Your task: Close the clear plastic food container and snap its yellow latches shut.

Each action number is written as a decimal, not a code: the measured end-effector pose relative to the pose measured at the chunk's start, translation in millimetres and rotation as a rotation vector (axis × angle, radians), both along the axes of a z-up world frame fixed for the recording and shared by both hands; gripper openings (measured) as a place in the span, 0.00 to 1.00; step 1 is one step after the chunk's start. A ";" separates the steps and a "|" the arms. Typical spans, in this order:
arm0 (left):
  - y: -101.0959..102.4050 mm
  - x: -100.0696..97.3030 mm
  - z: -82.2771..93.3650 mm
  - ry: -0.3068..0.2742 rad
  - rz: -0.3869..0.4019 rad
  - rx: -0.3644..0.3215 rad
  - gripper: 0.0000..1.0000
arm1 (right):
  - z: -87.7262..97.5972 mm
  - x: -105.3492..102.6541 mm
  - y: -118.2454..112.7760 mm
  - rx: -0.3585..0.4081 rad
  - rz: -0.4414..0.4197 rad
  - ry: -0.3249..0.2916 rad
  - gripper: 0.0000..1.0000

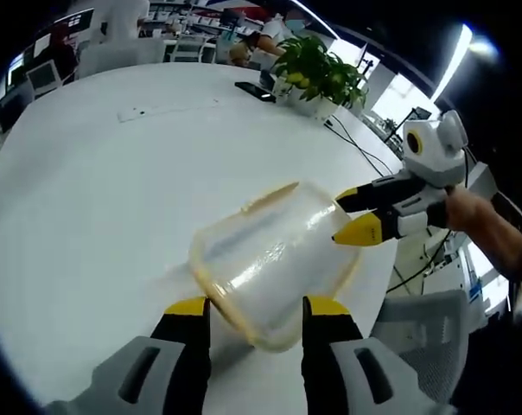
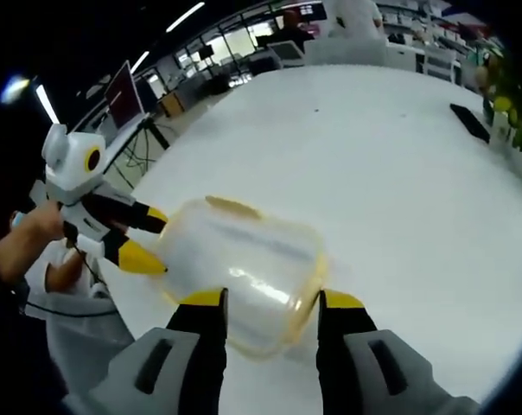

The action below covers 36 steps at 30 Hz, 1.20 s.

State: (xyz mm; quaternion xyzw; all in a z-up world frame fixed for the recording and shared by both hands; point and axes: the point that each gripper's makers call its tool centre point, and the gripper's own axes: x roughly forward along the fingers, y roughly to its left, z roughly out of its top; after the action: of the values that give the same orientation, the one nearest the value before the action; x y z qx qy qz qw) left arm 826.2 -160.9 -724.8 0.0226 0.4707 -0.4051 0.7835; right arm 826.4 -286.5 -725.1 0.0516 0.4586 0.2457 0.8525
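Sitting on the white table (image 1: pixel 88 199) betw. both tongs, the clear food container (image 1: pixel 274 259) w/ yellow-edged lid looks braced from opposite ends, prob. so it can't slide while latches get pressed. Left tongs (image 1: pixel 257 309) and right tongs (image 2: pixel 270 301) are both open wide, straddling its ends; contact unclear, nothing gripped.

grey grippers (image 1: pixel 255 313), black jaws, yellow tips

left hand-held gripper (image 1: pixel 257 304) open, right hand-held gripper (image 2: pixel 270 297) open
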 end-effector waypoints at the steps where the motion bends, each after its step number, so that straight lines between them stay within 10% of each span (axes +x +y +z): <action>1: 1.5 -0.8 -0.1 0.000 0.001 0.000 0.35 | 0.1 -2.0 1.4 0.001 -0.001 -0.001 0.37; 36: 42.0 -32.1 -2.6 0.024 -0.002 0.024 0.35 | 0.4 -35.3 43.5 0.005 -0.006 -0.016 0.37</action>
State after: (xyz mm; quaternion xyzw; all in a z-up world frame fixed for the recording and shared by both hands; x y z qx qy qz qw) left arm 794.1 -118.9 -727.4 0.0276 0.4851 -0.4003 0.7770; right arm 791.1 -243.0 -724.7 0.0528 0.4510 0.2448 0.8567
